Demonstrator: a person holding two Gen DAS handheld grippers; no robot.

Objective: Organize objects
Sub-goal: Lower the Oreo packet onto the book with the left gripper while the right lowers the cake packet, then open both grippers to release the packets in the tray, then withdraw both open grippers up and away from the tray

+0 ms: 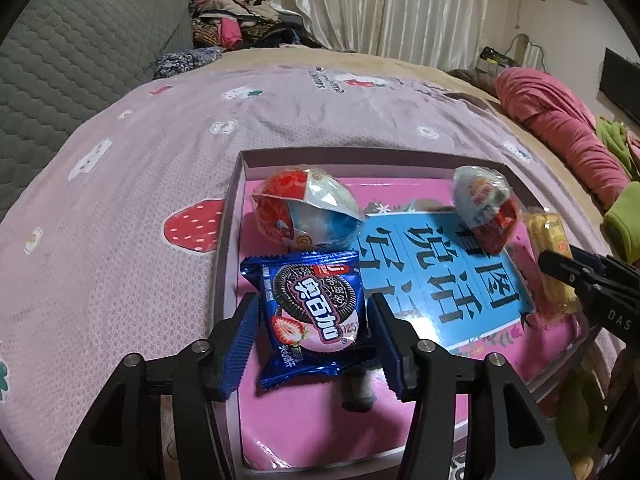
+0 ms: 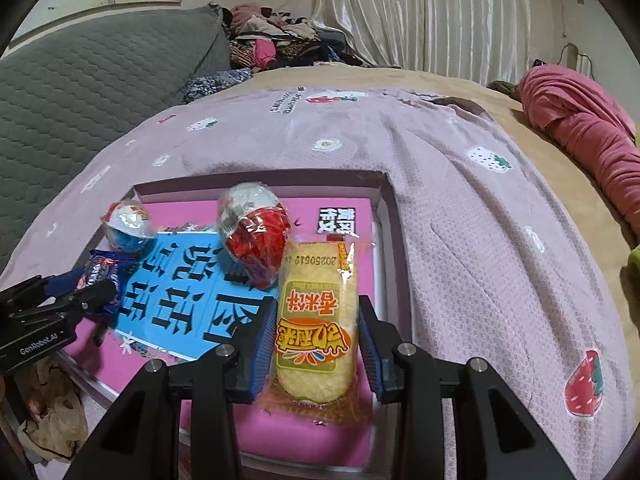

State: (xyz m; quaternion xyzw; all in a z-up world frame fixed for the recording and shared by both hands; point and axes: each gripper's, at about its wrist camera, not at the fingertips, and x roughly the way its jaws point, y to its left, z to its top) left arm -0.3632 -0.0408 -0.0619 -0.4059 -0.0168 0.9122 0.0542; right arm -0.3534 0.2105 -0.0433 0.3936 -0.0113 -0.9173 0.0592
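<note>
A shallow box (image 1: pixel 360 154) with a pink and blue printed bottom lies on the bed. A blue cookie packet (image 1: pixel 312 308) rests at its near left, between the jaws of my left gripper (image 1: pixel 316 320); the pads stand slightly off it, so the gripper is open. My right gripper (image 2: pixel 316 344) is shut on a yellow rice cracker packet (image 2: pixel 316 320) at the box's right side. Two foil-wrapped eggs sit further back, one (image 1: pixel 304 208) on the left and one (image 1: pixel 484 208) on the right. Each gripper shows in the other's view: the right gripper (image 1: pixel 560 268) and the left gripper (image 2: pixel 80 292).
The box sits on a lilac strawberry-print blanket (image 1: pixel 120 200). A grey quilted cushion (image 1: pixel 72 60) stands at the far left, a clothes pile (image 1: pixel 240 20) behind it, and a rolled pink blanket (image 1: pixel 560 120) at the right. The bed's near edge runs just below the box.
</note>
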